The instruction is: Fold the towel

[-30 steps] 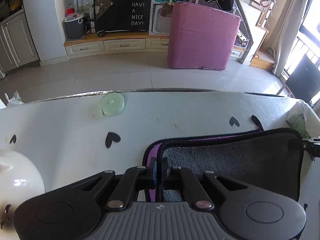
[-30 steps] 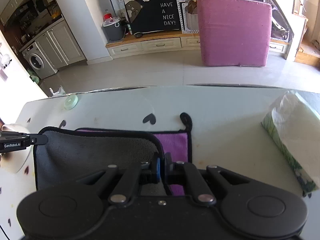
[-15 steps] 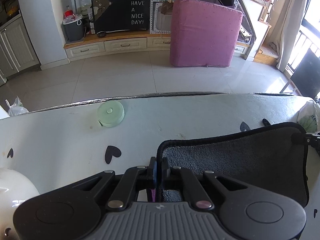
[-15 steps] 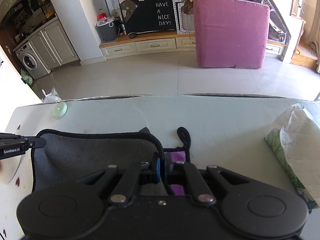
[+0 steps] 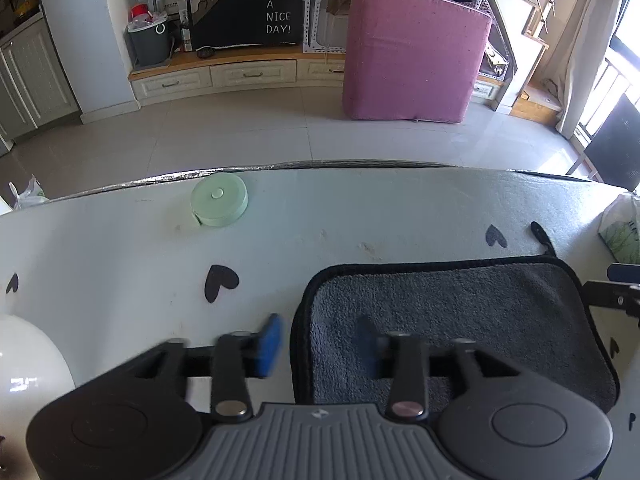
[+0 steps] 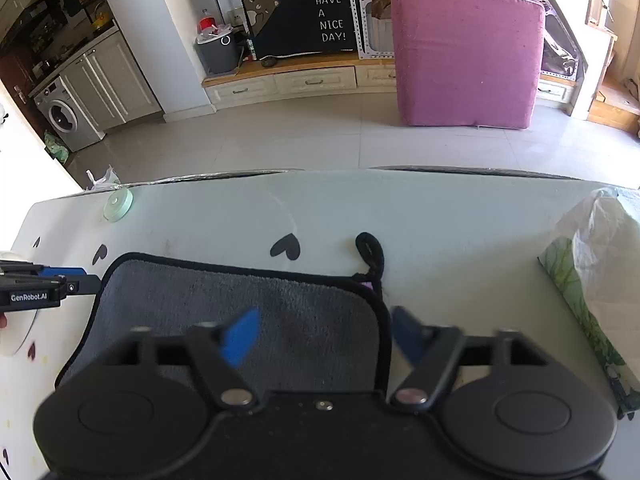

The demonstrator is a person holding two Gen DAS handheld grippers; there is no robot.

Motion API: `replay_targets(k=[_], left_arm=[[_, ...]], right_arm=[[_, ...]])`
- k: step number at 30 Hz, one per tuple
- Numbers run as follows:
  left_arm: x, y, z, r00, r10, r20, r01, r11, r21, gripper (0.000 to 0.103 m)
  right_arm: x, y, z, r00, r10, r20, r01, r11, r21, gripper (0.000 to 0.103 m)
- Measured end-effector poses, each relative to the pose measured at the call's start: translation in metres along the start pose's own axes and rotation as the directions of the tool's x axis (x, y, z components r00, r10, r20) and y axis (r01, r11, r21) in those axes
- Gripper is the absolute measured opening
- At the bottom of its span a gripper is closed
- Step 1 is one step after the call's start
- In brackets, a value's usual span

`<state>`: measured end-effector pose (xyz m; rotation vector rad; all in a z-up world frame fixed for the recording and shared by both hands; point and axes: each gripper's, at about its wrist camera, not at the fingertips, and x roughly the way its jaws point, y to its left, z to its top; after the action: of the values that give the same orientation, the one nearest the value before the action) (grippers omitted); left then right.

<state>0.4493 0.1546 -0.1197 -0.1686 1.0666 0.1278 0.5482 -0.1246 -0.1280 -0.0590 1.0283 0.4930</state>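
The towel [image 5: 448, 312] lies folded flat on the white table, grey side up with a black hem; a sliver of its purple side shows by the hanging loop [image 6: 370, 252] in the right wrist view, where the towel [image 6: 240, 304] fills the centre. My left gripper [image 5: 320, 340] is open, its jaws straddling the towel's left edge, holding nothing. My right gripper [image 6: 324, 336] is open, its jaws straddling the towel's right edge, holding nothing. The left gripper's tip [image 6: 60, 284] shows at the towel's left corner.
A mint round tape measure [image 5: 219, 205] lies near the table's far edge. A tissue pack [image 6: 592, 300] sits to the right of the towel. A white rounded object [image 5: 28, 364] is at the left. The table [image 5: 360, 208] has black heart stickers.
Both grippers carried the towel's near edge forward over the purple layer, laid it down, and opened, letting go of the towel.
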Motion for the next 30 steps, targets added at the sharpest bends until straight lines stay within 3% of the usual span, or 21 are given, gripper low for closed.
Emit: replay_targets(k=[1, 3, 7, 18, 30], left_arm=[[-0.002, 0.000, -0.001, 1.000, -0.004, 0.005, 0.004, 1.000, -0.002, 0.073], [-0.008, 0.000, -0.004, 1.000, -0.006, 0.022, 0.007, 1.000, -0.003, 0.085], [-0.016, -0.001, -0.006, 1.000, -0.014, 0.022, 0.015, 1.000, -0.015, 0.096], [-0.049, -0.008, -0.015, 0.999, 0.023, 0.036, -0.023, 1.000, -0.008, 0.099], [-0.101, -0.022, -0.028, 0.996, 0.018, 0.085, -0.018, 1.000, -0.003, 0.100]], right_arm=[[-0.001, 0.000, -0.001, 1.000, 0.005, 0.005, -0.005, 1.000, -0.002, 0.092], [-0.004, 0.001, -0.003, 1.000, 0.007, 0.016, -0.007, 1.000, 0.001, 0.102], [-0.011, 0.004, -0.006, 0.999, 0.009, 0.035, -0.009, 1.000, -0.007, 0.102], [-0.039, 0.011, -0.015, 0.998, 0.006, 0.063, -0.005, 1.000, -0.002, 0.103], [-0.092, 0.016, -0.030, 0.993, 0.011, 0.117, -0.012, 1.000, 0.008, 0.102]])
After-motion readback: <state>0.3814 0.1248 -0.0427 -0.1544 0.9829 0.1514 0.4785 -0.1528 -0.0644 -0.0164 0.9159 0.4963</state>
